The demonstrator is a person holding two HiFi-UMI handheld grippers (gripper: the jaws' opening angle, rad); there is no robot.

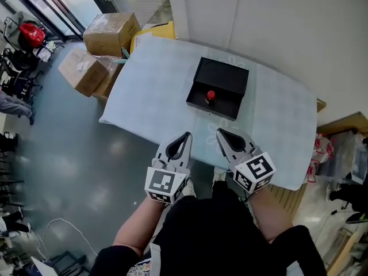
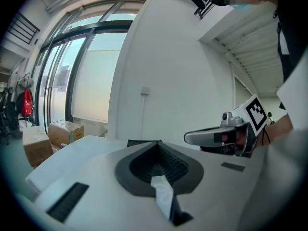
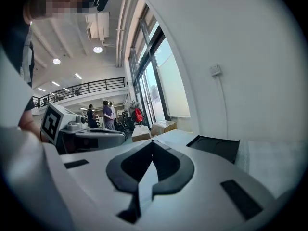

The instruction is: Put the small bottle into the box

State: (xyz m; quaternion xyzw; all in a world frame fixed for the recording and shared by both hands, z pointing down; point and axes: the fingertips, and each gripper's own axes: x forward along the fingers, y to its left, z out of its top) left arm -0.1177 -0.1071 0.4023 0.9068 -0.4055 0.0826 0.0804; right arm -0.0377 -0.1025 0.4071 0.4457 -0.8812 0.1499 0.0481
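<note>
A small bottle with a red cap [image 1: 210, 97] stands inside the open black box [image 1: 221, 73], near its front wall, on the pale table [image 1: 155, 91]. My left gripper [image 1: 186, 137] hovers over the table's near edge, shut with nothing between its jaws. Beside it, my right gripper [image 1: 221, 133] is shut and empty too. Both sit a little short of the box. In the left gripper view the closed jaws [image 2: 156, 146] point at the box's rim [image 2: 139, 142], with the right gripper [image 2: 187, 137] alongside. The right gripper view shows its own closed jaws [image 3: 153, 143] and the box [image 3: 214, 148] ahead.
Cardboard boxes [image 1: 109, 33] [image 1: 83, 71] and a yellow box [image 1: 155, 32] stand on the floor past the table's far left corner. A white wall runs behind the table. Two people [image 3: 107, 114] stand far off near the windows.
</note>
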